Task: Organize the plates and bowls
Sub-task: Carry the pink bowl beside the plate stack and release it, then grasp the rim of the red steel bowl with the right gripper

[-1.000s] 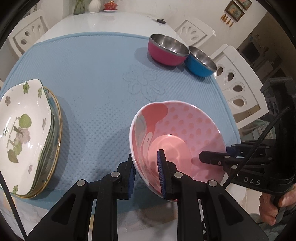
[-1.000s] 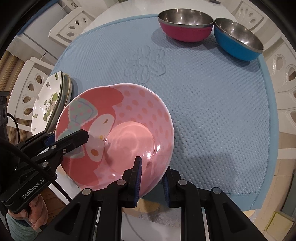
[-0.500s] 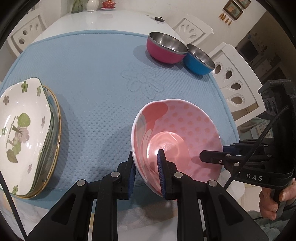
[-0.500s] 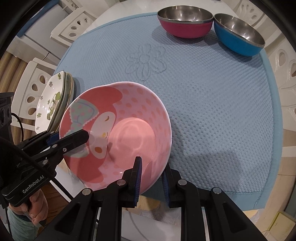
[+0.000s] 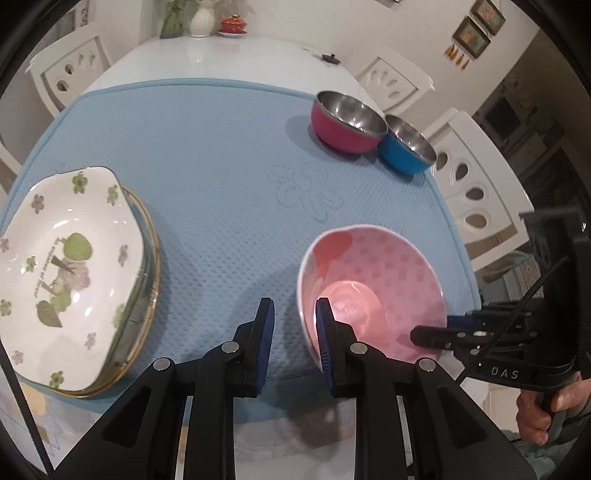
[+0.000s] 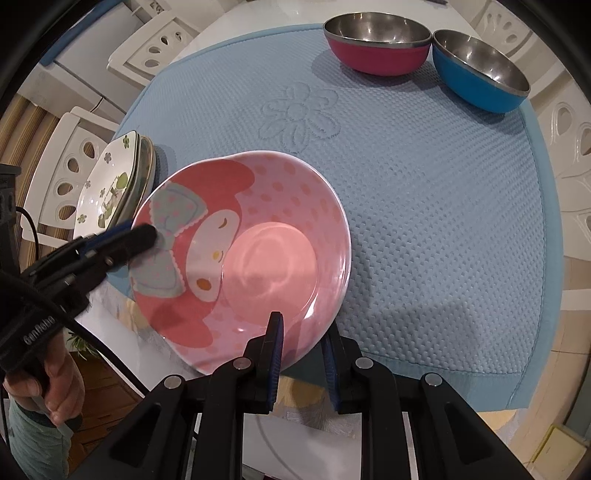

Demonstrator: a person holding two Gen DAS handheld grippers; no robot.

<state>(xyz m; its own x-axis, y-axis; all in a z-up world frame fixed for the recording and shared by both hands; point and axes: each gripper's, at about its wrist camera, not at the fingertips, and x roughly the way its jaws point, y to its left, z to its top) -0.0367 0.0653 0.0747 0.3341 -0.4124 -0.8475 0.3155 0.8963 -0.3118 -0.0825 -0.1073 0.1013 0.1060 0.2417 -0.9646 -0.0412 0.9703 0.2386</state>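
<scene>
- Right tongs point(image 6: 301, 321): narrow and clamped on the near rim of the pink bowl point(image 6: 258, 240), with one pad inside and the other under the outer wall.
- Left tongs point(image 5: 291, 306): narrow and set astride the bowl's left rim. The inner pad lies against the inside wall, but a strip of mat is seen between the outer pad and the wall. Whether the rim is actually pinched cannot be told.
- The pink bowl is carried tilted, low over the near corner of the blue mat point(image 5: 221, 166), and partly overhangs the bare tabletop point(image 5: 221, 51). It is judged not yet put away.
- Stack of flowered plates point(image 5: 74, 266): already nested at the mat's near left edge. The plate side of the task is judged done.
- Red steel bowl point(image 5: 347, 125) and blue steel bowl point(image 5: 406, 147): side by side and touching at the far right of the mat, well apart from the pink bowl. No nesting has been done; grouping or stacking of the three bowls is judged to be what is left.
- Open mat lies between the pink bowl and the steel pair, and nothing is seen in the way. The overhang at the mat's edge is noted as a tipping risk if the bowl is let go here.
- White chairs point(image 5: 480, 192) are drawn close at the right edge.
- A white vase point(image 5: 201, 18) stands at the tabletop's far end, clear of the work.
</scene>
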